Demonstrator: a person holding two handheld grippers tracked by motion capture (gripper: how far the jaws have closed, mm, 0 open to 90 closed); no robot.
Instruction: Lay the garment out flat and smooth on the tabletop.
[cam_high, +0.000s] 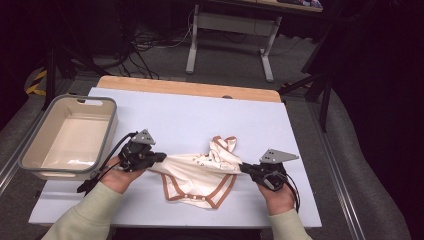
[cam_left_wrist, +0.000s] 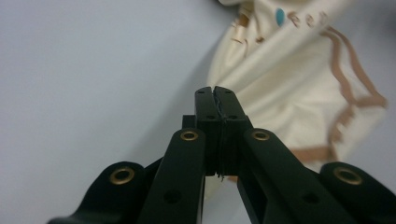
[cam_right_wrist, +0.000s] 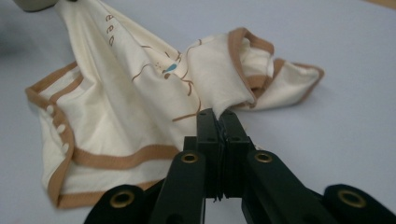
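A cream baby garment (cam_high: 200, 172) with brown trim and small snap buttons lies crumpled on the pale table (cam_high: 175, 112), pulled taut between the two grippers. My left gripper (cam_high: 162, 158) pinches its left edge, jaws pressed together. My right gripper (cam_high: 243, 167) pinches the right side near a brown-edged sleeve. In the left gripper view the closed tips (cam_left_wrist: 215, 91) sit against the cream cloth (cam_left_wrist: 289, 79). In the right gripper view the fabric (cam_right_wrist: 140, 93) runs straight into the closed tips (cam_right_wrist: 218, 114), and the brown-trimmed sleeve (cam_right_wrist: 261, 65) bunches just beyond them.
A beige tub with a grey rim (cam_high: 111, 125) stands at the table's left edge, close to my left hand. A wooden strip (cam_high: 190, 88) runs along the table's far edge. Beyond it are floor cables and white desk legs (cam_high: 192, 50).
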